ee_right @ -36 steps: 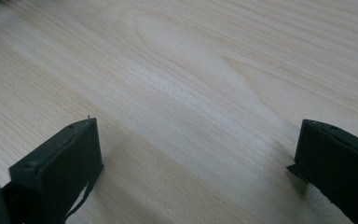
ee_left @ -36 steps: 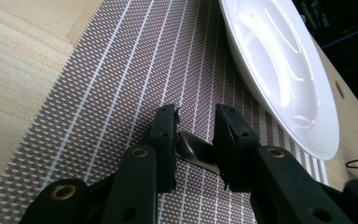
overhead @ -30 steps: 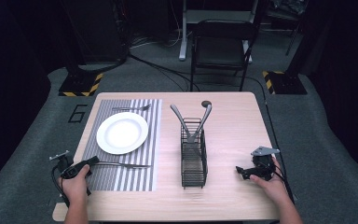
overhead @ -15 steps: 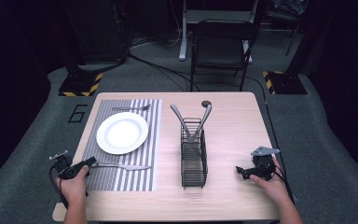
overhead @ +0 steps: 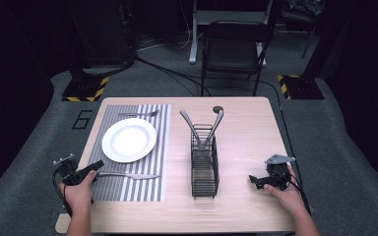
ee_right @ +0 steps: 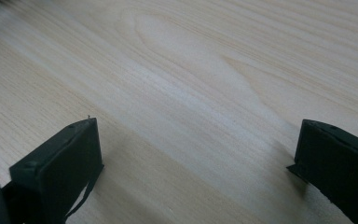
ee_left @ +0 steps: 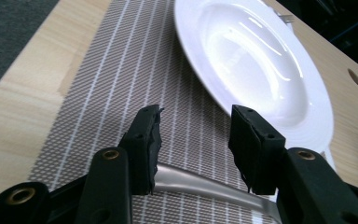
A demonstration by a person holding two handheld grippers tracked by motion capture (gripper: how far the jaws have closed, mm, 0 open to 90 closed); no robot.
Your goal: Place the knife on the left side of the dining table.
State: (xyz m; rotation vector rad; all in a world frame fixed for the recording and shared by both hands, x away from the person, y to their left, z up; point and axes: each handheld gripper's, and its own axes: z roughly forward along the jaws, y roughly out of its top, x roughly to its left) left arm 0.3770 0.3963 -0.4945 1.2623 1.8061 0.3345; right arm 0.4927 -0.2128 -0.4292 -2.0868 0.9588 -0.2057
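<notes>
Left hand (overhead: 78, 189) at the near left corner of the table (overhead: 246, 132), holding the left gripper (overhead: 94, 167) low over the striped placemat (overhead: 142, 189). Jaws spread, one on each side of the handle of a knife (overhead: 128, 175) lying flat on the mat. In the left gripper view the handle (ee_left: 205, 186) crosses the gap between the jaws, close under the left gripper (ee_left: 193, 140); both pads look clear of the metal, though the lower part of the handle is hidden behind the jaw bodies, so contact cannot be ruled out.

Just beyond the left jaws: a white plate (overhead: 129, 139) on the same mat, its rim (ee_left: 261, 70) close ahead and to the right in the left gripper view. Past the plate, at the mat's far edge, a fork (overhead: 139, 114) lies crosswise.

Between the two grippers, near the table centre: a black wire rack (overhead: 204, 169), upright, with two utensils leaning out of its far end. One has a round head (overhead: 218, 109), probably a spoon; the other (overhead: 191, 125) is too small to identify.

Right hand (overhead: 285, 194) at the near right edge, holding the right gripper (overhead: 254, 181), which points toward the rack, well apart from it. Jaws wide open over bare wood (ee_right: 182, 84), nothing between them at the right gripper (ee_right: 193, 154).
</notes>
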